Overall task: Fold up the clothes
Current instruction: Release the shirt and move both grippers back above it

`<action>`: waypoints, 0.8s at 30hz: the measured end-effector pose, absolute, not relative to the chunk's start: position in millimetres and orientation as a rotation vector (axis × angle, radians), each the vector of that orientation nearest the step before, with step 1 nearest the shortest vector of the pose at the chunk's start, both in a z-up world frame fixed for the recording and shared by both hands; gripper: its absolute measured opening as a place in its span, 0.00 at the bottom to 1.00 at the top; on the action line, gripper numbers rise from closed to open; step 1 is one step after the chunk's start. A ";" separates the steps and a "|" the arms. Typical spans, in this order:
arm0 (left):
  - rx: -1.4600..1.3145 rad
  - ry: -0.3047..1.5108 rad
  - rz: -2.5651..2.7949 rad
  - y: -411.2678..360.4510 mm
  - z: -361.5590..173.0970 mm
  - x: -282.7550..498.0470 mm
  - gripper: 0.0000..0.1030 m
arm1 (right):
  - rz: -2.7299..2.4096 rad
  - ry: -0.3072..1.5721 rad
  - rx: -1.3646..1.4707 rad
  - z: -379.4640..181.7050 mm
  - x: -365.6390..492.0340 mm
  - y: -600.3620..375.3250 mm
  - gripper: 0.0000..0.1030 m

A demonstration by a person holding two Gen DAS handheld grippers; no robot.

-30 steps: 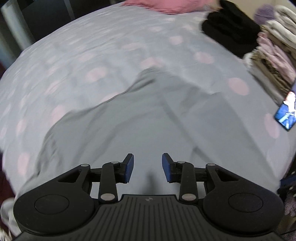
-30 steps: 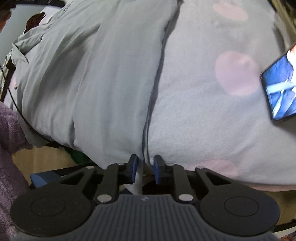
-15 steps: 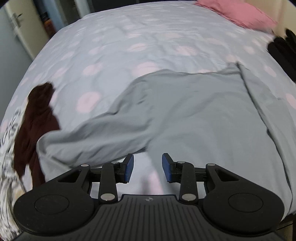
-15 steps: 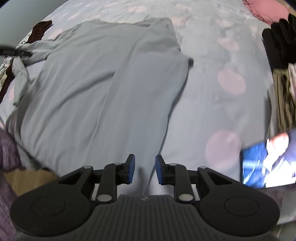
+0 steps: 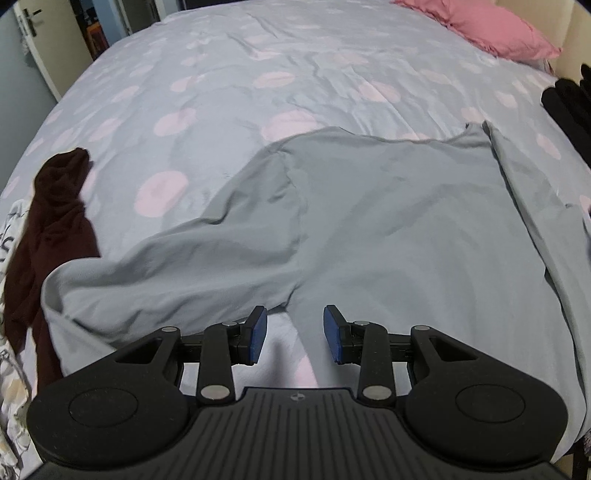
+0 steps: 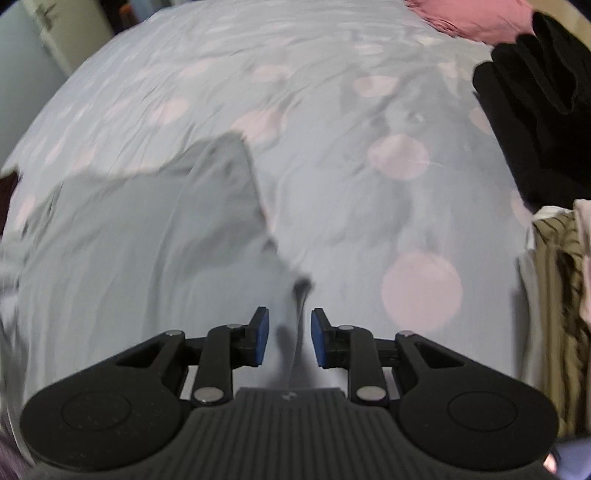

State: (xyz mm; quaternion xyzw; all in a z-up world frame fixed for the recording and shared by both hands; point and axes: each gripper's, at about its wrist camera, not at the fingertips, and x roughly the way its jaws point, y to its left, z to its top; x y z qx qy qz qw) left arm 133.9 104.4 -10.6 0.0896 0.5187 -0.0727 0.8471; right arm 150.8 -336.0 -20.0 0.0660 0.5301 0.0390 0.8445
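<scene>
A grey long-sleeved garment (image 5: 388, 221) lies spread on the bed, one sleeve (image 5: 155, 273) trailing to the near left. My left gripper (image 5: 294, 334) hovers open over the spot where that sleeve meets the body, holding nothing. In the blurred right wrist view the same grey garment (image 6: 140, 236) fills the left half, its right edge running down towards my right gripper (image 6: 290, 338). That gripper is open, with the cloth's edge lying below the gap between its blue pads.
The bed has a pale grey cover with pink dots (image 5: 280, 77). A dark brown garment (image 5: 55, 206) lies at the left edge, a pink pillow (image 5: 491, 29) at the far right. Black clothes (image 6: 539, 99) and a striped folded pile (image 6: 557, 288) sit on the right.
My right gripper has let go of the garment's edge, opened and pulled back higher over the bed. The left gripper has swung to the left, bringing the sleeve and brown garment into view.
</scene>
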 end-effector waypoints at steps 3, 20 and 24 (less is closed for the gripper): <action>0.197 1.101 -0.173 95.8 -15.8 141.0 0.30 | 0.074 1.122 0.189 -33.6 173.0 -341.0 0.34; 0.158 1.163 -0.091 110.8 -40.7 162.7 0.30 | 0.034 1.117 0.234 -47.9 187.1 -340.8 0.10; 0.142 1.111 -0.066 124.2 -24.9 159.2 0.31 | 0.012 1.097 0.224 -43.0 184.0 -343.5 0.21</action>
